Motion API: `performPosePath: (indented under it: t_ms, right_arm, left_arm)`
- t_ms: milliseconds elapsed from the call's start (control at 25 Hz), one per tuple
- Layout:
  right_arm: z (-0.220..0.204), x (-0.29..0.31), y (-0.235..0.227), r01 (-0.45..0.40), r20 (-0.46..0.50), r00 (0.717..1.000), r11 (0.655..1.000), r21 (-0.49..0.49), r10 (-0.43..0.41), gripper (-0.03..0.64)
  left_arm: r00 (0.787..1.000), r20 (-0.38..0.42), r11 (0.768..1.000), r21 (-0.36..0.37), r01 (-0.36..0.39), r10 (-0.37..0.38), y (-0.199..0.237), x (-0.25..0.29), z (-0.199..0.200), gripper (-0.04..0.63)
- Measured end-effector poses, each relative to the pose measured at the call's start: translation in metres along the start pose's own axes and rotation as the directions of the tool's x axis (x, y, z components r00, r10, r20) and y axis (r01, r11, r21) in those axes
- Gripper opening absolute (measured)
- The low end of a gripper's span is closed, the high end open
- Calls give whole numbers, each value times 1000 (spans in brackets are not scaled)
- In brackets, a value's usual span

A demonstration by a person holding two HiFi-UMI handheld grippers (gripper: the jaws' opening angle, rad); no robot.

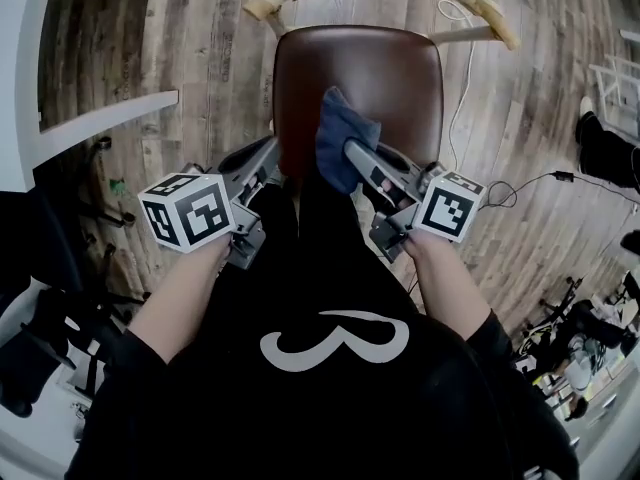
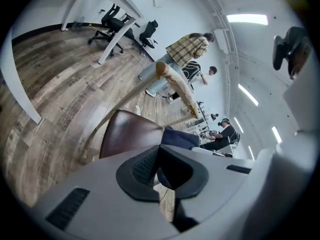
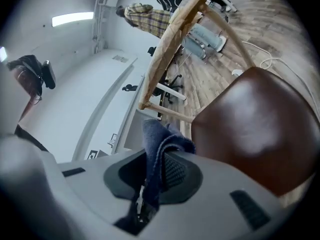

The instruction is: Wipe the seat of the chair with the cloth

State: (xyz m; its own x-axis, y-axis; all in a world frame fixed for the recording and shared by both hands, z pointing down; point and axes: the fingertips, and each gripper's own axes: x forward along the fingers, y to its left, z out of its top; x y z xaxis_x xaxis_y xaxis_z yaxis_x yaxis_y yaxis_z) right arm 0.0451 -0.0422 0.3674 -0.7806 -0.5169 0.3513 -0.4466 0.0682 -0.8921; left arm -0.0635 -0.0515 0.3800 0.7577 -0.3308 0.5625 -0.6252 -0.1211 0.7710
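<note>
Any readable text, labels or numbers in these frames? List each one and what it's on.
No readable words or numbers.
Marker cubes: black-and-white square patterns only, no letters.
Black shirt: white curved logo, not a legible character.
Wall sign: too small to read.

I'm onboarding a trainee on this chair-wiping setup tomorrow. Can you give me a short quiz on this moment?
1. True or false: the right gripper is shut on the cloth.
2. The left gripper holds: A the cloth; B nothing; C a wooden rail.
3. Fill in: the chair seat is ____ in colour.
Key: 1 true; 2 B; 3 brown.
</note>
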Motion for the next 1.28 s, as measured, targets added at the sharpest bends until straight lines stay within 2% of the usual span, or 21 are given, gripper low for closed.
performPosePath:
  t_ms: [120,240,400,520,720,1080,1280]
  right_arm:
    - [12,9,-11,-3,-30,1000,996,-94,0,52]
    - [25,22,-10,-43,-69,997,975,-216,28,52]
    - [37,46,-13,-66,-119,992,950,-305,31,52]
    - [41,67,-15,-96,-144,988,945,-312,52,52]
    - [34,103,-26,-121,-183,980,961,-251,76,52]
    - [25,144,-47,-66,-244,970,968,-243,5,52]
    - [26,164,-61,-25,-256,965,951,-308,-57,52]
  left_arm:
    - [999,37,1000,-13,-16,17,6,10,4,14]
    - [996,81,999,-25,-30,32,10,13,11,14]
    - [993,101,997,-56,-54,60,21,20,12,14]
    - [990,116,995,-64,-70,77,28,26,18,14]
    - [988,127,995,-72,-76,85,38,32,29,14]
    - [990,115,991,-114,-67,80,46,32,24,14]
    - [991,95,985,-153,-74,89,55,32,15,14]
